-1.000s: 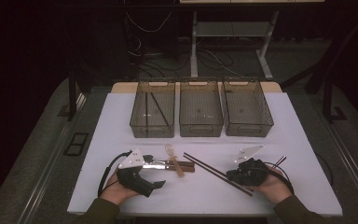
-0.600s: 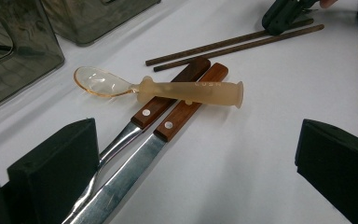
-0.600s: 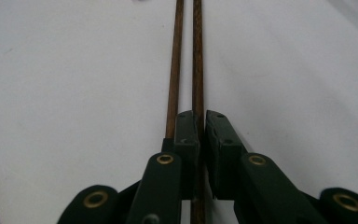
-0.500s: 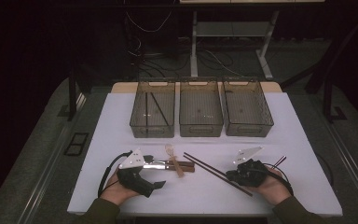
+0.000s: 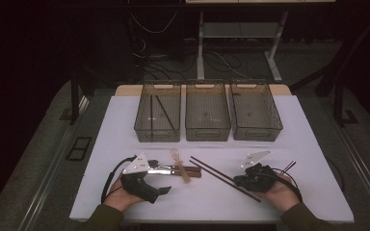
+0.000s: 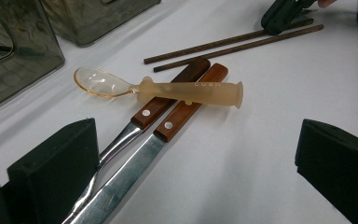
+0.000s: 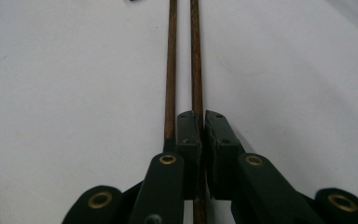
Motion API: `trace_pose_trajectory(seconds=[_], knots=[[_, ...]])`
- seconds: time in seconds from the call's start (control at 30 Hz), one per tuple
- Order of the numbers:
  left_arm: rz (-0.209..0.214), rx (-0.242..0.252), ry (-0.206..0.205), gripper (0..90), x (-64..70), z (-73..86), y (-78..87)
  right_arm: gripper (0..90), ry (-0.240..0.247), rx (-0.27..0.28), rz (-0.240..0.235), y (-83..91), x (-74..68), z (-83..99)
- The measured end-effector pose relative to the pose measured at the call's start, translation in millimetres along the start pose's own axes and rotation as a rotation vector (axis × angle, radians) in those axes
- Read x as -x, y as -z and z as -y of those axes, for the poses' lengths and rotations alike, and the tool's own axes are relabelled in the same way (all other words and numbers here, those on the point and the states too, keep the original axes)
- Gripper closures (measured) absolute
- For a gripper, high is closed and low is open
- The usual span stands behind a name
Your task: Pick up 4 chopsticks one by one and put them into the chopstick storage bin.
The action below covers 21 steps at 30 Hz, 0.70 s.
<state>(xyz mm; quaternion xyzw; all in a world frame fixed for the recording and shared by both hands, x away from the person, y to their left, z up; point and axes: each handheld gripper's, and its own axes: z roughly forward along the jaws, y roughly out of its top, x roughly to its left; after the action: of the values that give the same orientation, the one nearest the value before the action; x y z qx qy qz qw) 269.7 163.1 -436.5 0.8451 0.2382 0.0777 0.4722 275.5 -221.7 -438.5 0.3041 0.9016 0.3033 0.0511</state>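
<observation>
My right gripper [image 7: 203, 116] is shut on one of two dark wooden chopsticks [image 7: 196, 56]; the other chopstick [image 7: 169, 70] runs alongside its left jaw. In the high view the pair of chopsticks [image 5: 217, 174] lies slanted on the white table, with the right gripper [image 5: 237, 181] at its near end. My left gripper [image 6: 196, 140] stands wide open over the blades of a wooden-handled knife [image 6: 186, 109] and fork [image 6: 168, 98]. A translucent amber spoon [image 6: 186, 91] lies across their handles. From above, the left gripper [image 5: 161, 179] sits at the front left.
Three clear bins stand in a row at the back: left bin [image 5: 157, 130] holding two dark sticks, middle bin [image 5: 207, 131], right bin [image 5: 255, 130]. The white table [image 5: 313, 144] has bare room on the right and near its front edge.
</observation>
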Motion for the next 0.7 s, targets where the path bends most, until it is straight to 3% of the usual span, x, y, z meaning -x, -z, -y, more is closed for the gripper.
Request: trace_pose_trajectory(seconds=[0.4,0.7], knots=[[0.002,-0.001,-0.005,0.0,-0.3,-0.2,0.5,85.1,-0.014,0.049,0.021,6.3,1.0,-2.8],[0.001,-0.001,-0.005,0.0,-0.4,0.0,0.0,85.2,-0.018,0.087,0.011,9.6,0.6,-7.2]])
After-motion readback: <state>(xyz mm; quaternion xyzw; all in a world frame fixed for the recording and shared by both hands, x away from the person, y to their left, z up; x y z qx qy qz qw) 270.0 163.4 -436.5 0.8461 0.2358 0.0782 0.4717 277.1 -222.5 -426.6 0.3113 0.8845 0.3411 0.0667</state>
